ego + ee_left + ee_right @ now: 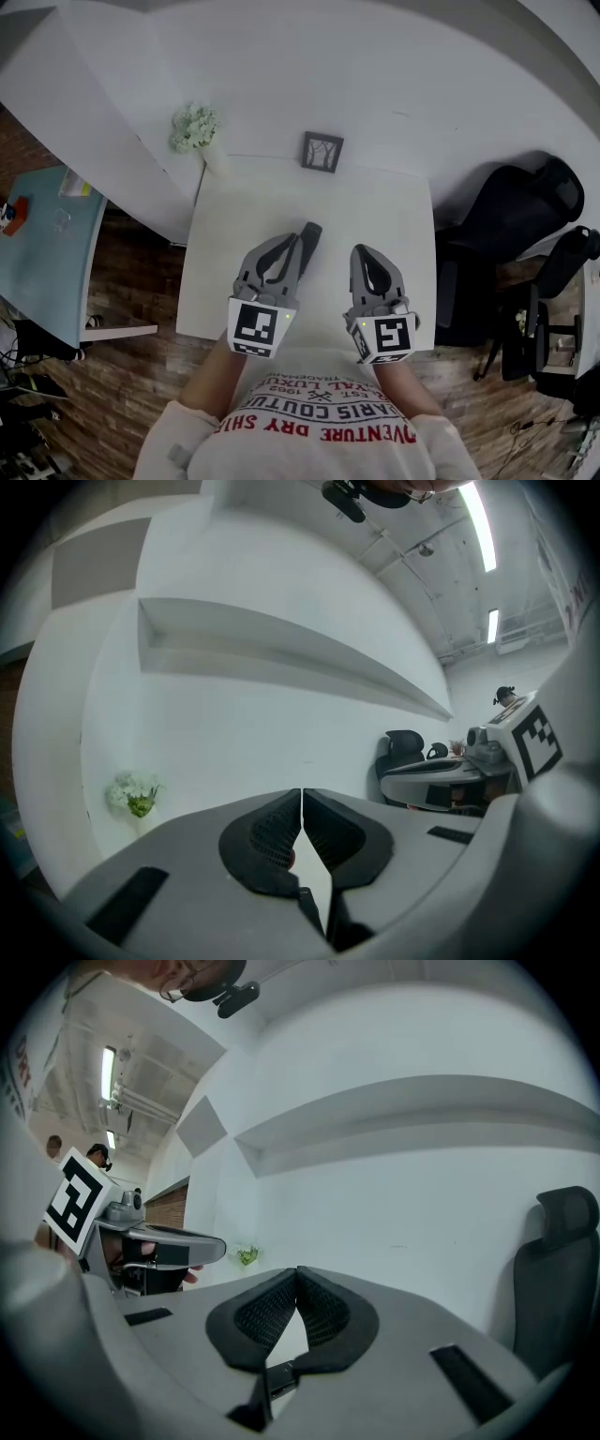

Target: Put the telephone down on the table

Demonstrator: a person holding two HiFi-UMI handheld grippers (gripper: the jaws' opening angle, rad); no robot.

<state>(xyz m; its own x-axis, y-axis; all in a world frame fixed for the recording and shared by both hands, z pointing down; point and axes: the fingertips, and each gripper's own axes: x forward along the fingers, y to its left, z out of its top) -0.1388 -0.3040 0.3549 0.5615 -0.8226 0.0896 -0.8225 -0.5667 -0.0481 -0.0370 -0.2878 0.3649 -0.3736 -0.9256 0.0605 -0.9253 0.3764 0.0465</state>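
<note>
From the head view I count two grippers, one white table (403, 202), one telephone, one small framed picture (322, 152), one bunch of flowers (194, 127) and two black office chairs (520, 214). The picture stands at the 12 o'clock edge of the table, the flowers at about 11 o'clock. The chairs are at 3 o'clock, off the table. A pale blue table (47, 248) is at 9 o'clock.

The left gripper (292, 246) and the right gripper (362, 253) are side by side over the 6 o'clock half of the table, both pointing to 12 o'clock. The telephone (312, 232) looks like a dark, narrow, long bar. It seems to lie on the table just at 1 o'clock of the left gripper's tips, and these tips partly cover it. Whether they touch it I cannot tell.

The left gripper view shows its jaws together, tip against tip, with nothing held. It also shows two ceiling lights (483, 517), at 1 o'clock, which the head view does not give. The telephone does not show here.

The right gripper view shows its jaws also together and empty. The left gripper is at 9 o'clock, one chair at 3 o'clock. Again the telephone is out of sight.
</note>
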